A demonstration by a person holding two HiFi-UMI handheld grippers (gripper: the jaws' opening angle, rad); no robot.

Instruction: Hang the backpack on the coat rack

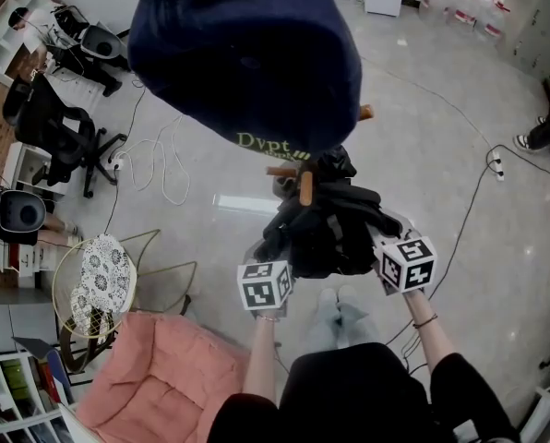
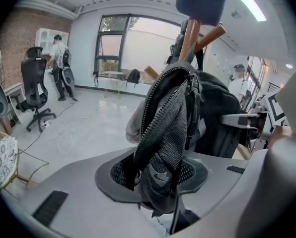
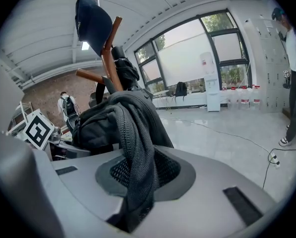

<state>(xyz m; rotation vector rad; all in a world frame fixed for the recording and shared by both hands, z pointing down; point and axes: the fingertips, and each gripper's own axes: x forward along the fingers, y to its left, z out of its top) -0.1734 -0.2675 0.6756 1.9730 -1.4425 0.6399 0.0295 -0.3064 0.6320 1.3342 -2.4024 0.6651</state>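
Observation:
A black backpack [image 1: 326,224] hangs bunched against the wooden coat rack [image 1: 304,187], just below its pegs. A navy cap [image 1: 247,53] sits on top of the rack. My left gripper [image 1: 282,266] is at the backpack's lower left and is shut on a mesh shoulder strap [image 2: 168,133], which runs up from the jaws toward the pegs [image 2: 190,31]. My right gripper [image 1: 388,249] is at the lower right, shut on the other padded strap [image 3: 130,148], with the rack [image 3: 111,58] and cap [image 3: 92,24] above it. The fingertips are hidden under the fabric.
A pink cushioned seat [image 1: 164,367] and a gold wire stool [image 1: 95,280] stand on the left. An office chair [image 1: 58,132] and loose cables [image 1: 164,169] lie further left, a power strip [image 1: 496,164] on the right. People stand far off [image 2: 58,66] [image 3: 294,58].

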